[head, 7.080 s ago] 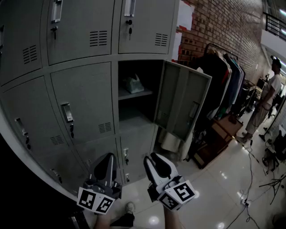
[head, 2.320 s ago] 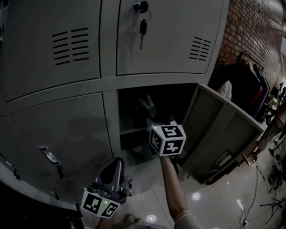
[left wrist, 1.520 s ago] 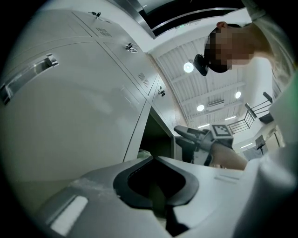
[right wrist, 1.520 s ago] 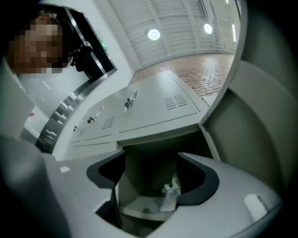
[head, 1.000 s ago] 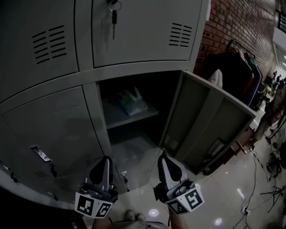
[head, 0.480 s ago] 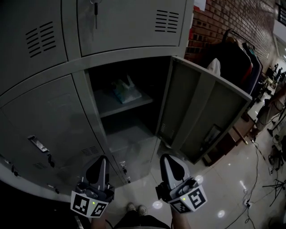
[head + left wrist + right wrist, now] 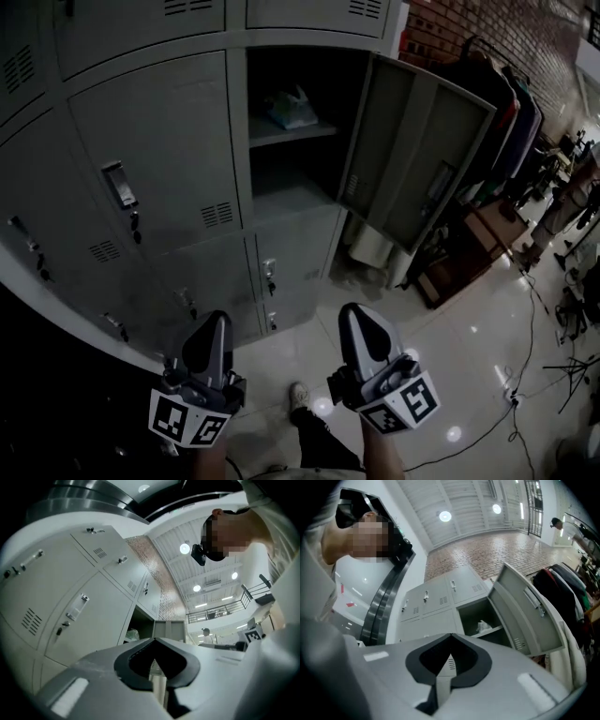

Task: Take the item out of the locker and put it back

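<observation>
You have stepped back from the open locker (image 7: 286,195). Your right gripper (image 7: 364,328), which was reaching inside, is now low beside the left gripper (image 7: 210,336), both closed and empty. The plastic bag (image 7: 289,110) lies on the upper shelf (image 7: 314,130), so the return seems done.

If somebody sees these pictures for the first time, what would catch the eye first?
The one open locker in the grey row of closed ones stands out first, its door swung out to the right. A pale crumpled bag lies on its shelf. Low in the head view, the left gripper and right gripper are shut and empty, apart from the locker.
</observation>
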The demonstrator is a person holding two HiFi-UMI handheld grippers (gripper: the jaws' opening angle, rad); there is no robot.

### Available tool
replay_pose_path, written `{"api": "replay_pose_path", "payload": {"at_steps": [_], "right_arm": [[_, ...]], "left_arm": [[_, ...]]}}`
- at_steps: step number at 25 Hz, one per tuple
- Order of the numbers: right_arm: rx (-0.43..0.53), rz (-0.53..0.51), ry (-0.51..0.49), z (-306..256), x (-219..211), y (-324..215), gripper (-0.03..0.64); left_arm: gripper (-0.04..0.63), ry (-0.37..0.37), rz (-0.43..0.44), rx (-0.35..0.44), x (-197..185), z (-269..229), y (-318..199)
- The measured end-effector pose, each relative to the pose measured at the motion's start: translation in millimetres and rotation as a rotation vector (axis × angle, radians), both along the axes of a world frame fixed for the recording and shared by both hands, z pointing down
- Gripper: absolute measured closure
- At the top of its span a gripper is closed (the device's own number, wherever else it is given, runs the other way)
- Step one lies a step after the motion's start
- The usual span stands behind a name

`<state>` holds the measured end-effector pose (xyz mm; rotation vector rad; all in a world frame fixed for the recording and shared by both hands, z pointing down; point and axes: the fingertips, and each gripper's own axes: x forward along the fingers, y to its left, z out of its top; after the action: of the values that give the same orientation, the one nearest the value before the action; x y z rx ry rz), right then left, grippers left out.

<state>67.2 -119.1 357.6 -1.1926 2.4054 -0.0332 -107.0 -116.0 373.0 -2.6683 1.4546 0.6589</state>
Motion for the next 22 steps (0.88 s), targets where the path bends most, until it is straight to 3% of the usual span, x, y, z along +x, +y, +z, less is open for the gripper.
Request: {"api": "replay_pose_path", "payload": {"at_steps": [2,5,10,15,18,22], "right_arm": [[0.023,-0.011,0.048,-5,-23,50,0.609],[0.041,-0.022,0.041,-18,-49,138,0.609],[0.031,0.014,-0.05,-54,-51,239,0.609],[0.041,0.059,-0.07,-68,-30,291,0.609],[0.01,0.097,-0.026,-62,-23,306,0.609],[0.009,0.081,-0.026,-62,-22,318,0.609]], "left_arm": [[0.592,0.029,-0.009,0.01,-17,-8,43],[0.592,0.023,-0.025,0.035,-37,-27,120],[0.592,0.023,0.006,0.049,-43,-60,225],[0.592,0.037,0.019,0.057,-37,-70,275],[0.592,0.044,0.02,0.043,-29,-66,293],[0.592,0.045,0.016,0.046,-17,-65,310]]}}
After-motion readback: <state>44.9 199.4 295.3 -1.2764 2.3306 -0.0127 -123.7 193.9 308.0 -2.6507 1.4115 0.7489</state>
